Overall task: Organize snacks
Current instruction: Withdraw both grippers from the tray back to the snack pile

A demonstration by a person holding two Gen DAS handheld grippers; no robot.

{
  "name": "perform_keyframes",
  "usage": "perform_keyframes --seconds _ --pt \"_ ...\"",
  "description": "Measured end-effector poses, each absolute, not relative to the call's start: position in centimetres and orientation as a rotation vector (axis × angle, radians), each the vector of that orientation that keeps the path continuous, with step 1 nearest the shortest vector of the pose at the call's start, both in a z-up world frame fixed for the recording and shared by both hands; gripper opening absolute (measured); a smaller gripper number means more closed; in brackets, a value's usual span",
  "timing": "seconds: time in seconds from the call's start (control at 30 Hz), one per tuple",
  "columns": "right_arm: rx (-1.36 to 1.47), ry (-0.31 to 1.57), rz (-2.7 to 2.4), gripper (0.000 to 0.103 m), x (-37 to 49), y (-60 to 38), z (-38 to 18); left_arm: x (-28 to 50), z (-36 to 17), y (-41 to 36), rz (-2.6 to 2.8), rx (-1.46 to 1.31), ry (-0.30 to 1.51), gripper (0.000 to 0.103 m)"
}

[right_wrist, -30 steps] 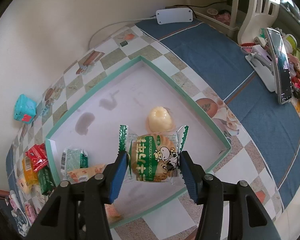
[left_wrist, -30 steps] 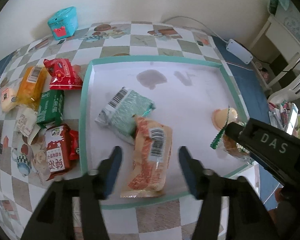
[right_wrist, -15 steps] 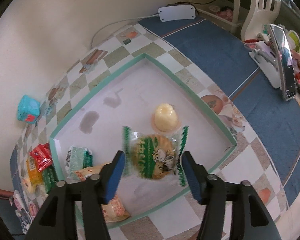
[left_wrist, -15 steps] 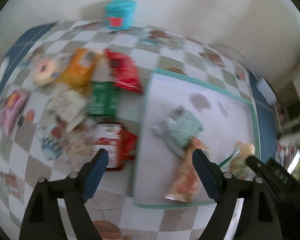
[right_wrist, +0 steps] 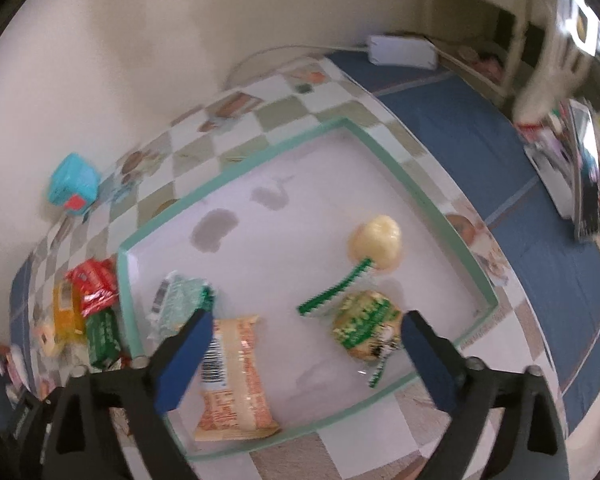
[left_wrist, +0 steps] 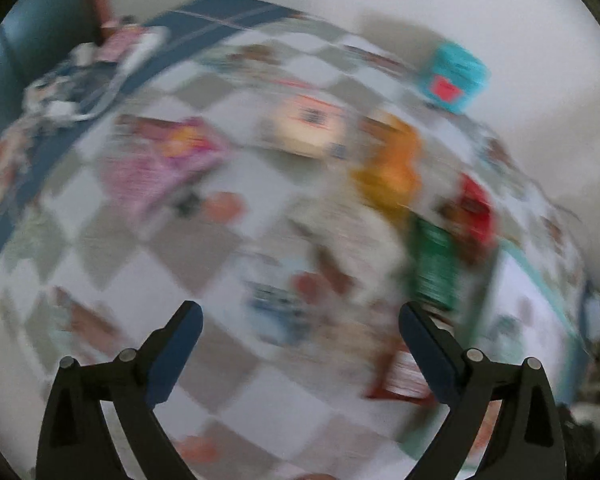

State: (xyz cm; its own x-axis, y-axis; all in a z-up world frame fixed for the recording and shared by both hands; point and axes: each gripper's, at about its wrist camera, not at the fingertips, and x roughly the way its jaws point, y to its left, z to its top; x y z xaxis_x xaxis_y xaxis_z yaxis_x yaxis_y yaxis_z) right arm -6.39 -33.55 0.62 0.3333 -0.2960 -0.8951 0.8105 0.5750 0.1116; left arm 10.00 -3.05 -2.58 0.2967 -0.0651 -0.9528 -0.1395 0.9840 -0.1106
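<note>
The white tray with a teal rim [right_wrist: 452, 236] holds a green-wrapped round pastry [right_wrist: 366, 326], a yellow jelly cup [right_wrist: 376, 242], an orange packet [right_wrist: 234, 376] and a pale green packet [right_wrist: 180, 300]. My right gripper [right_wrist: 306, 330] hangs above the tray, its jaws opening wide, with nothing between the pads; the pastry lies loose below. The left wrist view is badly blurred. My left gripper [left_wrist: 300, 320] is over the checkered tablecloth [left_wrist: 148, 264], jaws opening and empty. Loose snacks there include a pink packet [left_wrist: 160, 164], an orange packet [left_wrist: 392, 168], a red packet [left_wrist: 476, 208] and a green box [left_wrist: 436, 272].
A teal tin [right_wrist: 72, 186] stands by the wall. A white power strip [right_wrist: 404, 50] lies at the back. A phone on a stand [right_wrist: 584, 168] and clutter sit on the blue cloth [right_wrist: 532, 216] at the right. More packets [right_wrist: 92, 312] lie left of the tray.
My right gripper let go of the green-wrapped pastry, which now lies in the tray, and opened wide. My left gripper opened and swung left from the tray to over the loose snacks.
</note>
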Motion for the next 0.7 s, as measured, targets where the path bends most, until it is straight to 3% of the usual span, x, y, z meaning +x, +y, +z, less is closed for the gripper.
perform_keyframes --seconds 0.33,0.7 --pt "0.571 0.951 -0.641 0.103 -3.3 -28.9 1.3 10.7 -2.6 5.3 0.258 -0.357 1.245 0.099" --pt "0.451 1.005 -0.375 0.103 2.2 -20.7 -0.5 11.1 -4.2 8.2 0.260 -0.461 1.296 0.099"
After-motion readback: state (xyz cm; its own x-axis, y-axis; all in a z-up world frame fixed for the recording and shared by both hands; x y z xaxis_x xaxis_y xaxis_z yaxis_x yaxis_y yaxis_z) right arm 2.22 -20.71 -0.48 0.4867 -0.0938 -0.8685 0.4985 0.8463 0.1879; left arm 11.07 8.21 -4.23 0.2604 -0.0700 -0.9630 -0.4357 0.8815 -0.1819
